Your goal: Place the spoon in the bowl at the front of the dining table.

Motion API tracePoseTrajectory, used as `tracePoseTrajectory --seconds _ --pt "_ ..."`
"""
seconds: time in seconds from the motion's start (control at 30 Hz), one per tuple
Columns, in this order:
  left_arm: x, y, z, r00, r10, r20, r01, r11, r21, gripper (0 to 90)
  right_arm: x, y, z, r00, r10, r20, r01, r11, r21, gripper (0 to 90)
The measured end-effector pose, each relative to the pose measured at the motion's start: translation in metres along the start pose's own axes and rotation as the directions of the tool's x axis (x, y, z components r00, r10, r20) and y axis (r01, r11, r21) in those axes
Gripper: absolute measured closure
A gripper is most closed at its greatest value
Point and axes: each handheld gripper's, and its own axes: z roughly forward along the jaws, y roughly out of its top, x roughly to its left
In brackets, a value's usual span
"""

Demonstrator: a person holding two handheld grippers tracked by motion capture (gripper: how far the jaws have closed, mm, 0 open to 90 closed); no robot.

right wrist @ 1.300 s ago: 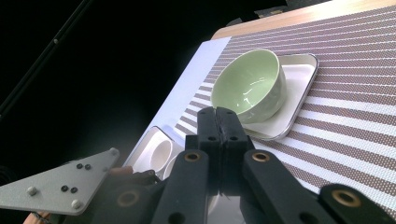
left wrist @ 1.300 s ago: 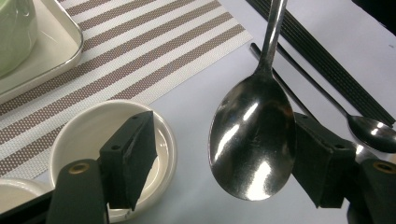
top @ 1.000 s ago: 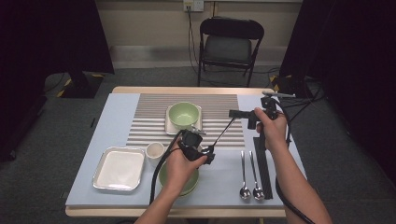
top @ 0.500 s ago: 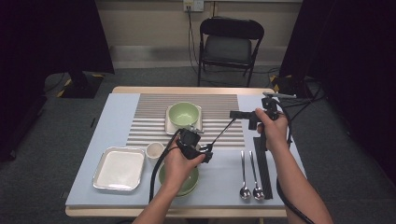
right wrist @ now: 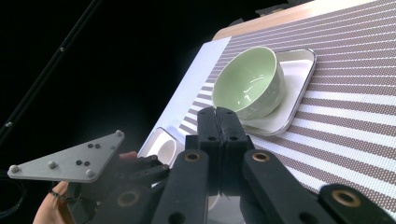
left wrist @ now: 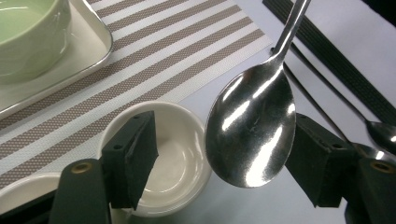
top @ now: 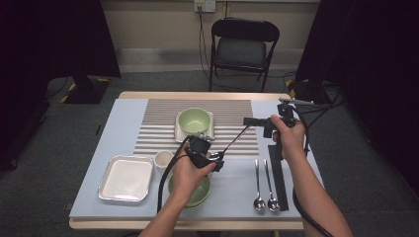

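Note:
A steel spoon (left wrist: 252,135) hangs over the table with its bowl between the jaws of my left gripper (left wrist: 224,154). Those jaws stand open: the left pad is well clear of the bowl and the right pad is close beside it. From the bowl, the spoon's handle (top: 234,138) runs up and right to my right gripper (top: 249,121), whose jaws are shut on its end. In the right gripper view, my right gripper (right wrist: 217,121) has its jaws pressed together above the striped mat. My left gripper (top: 210,158) hovers over a green dish (top: 197,193) near the front.
A small white cup (top: 163,159) sits under the spoon, beside a white square plate (top: 126,177). A green bowl (top: 194,120) stands on a small tray (top: 179,133) on the striped mat (top: 158,123). Two spoons (top: 258,200) and a black strip (top: 279,177) lie at right. A chair (top: 244,47) stands behind the table.

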Motion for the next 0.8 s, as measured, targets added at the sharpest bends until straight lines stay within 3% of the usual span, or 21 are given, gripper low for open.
tracePoseTrajectory --seconds 0.47,0.8 --pt "0.001 -0.002 -0.003 0.9999 0.009 0.012 -0.009 0.9997 0.021 27.9 -0.002 0.001 0.004 0.9998 0.019 0.010 -0.019 0.999 -0.029 90.0" --pt "0.006 -0.002 -0.011 0.9993 0.019 0.032 -0.019 0.9998 0.007 23.5 -0.008 0.001 0.004 0.9990 0.034 0.030 -0.033 0.998 -0.044 90.0"
